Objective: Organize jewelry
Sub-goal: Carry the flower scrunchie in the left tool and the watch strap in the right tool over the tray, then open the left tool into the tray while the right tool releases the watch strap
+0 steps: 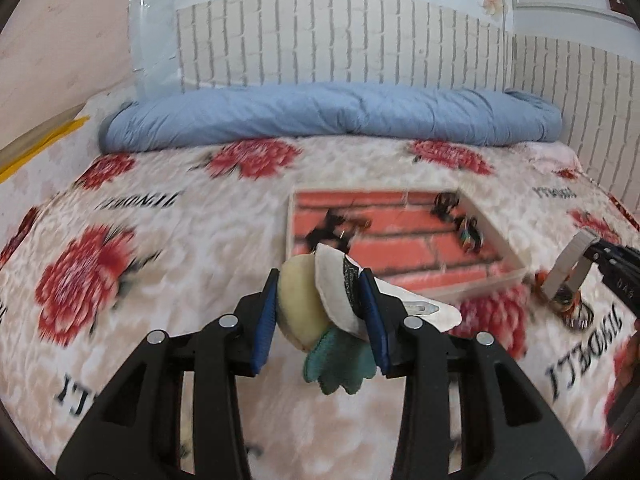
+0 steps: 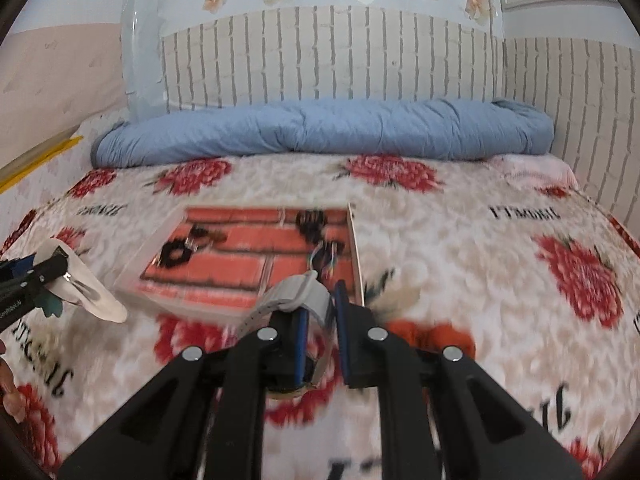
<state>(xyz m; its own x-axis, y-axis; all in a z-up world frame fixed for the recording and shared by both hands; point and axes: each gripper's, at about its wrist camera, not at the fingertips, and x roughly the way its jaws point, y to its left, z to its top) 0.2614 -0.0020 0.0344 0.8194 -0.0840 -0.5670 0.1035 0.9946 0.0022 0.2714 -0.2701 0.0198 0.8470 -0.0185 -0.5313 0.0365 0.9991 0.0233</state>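
On the bed, a floral blanket (image 1: 168,240) with red blooms and dark lettering covers the whole surface, and a rolled blue quilt (image 1: 328,116) lies along its far edge against the brick-pattern wall.

At the left, the left gripper (image 1: 320,320) holds a plush hair clip (image 1: 316,312) off the blanket: its blue pads (image 1: 266,320) pinch a cream-yellow and white felt piece with a teal scalloped part hanging below and a metal snap clip jutting out to the right. From the right wrist view the same clip (image 2: 86,284) shows at the left edge, just beside the tray's near left corner.

In the middle, a shallow clear tray (image 1: 516,256) lined with a red brick print rests on the blanket. Several small dark jewelry pieces (image 1: 446,202) lie inside it, too blurred to name; one with coloured beads sits near the right wall.

At the right, the right gripper (image 2: 320,332) is nearly pressed together on a grey band (image 2: 298,290), which loops up between the pads in front of the tray's near right corner. In the left wrist view that band (image 1: 568,266) hangs above a small pile of dark rings and orange bits (image 1: 568,308) lying on the blanket just outside the tray.
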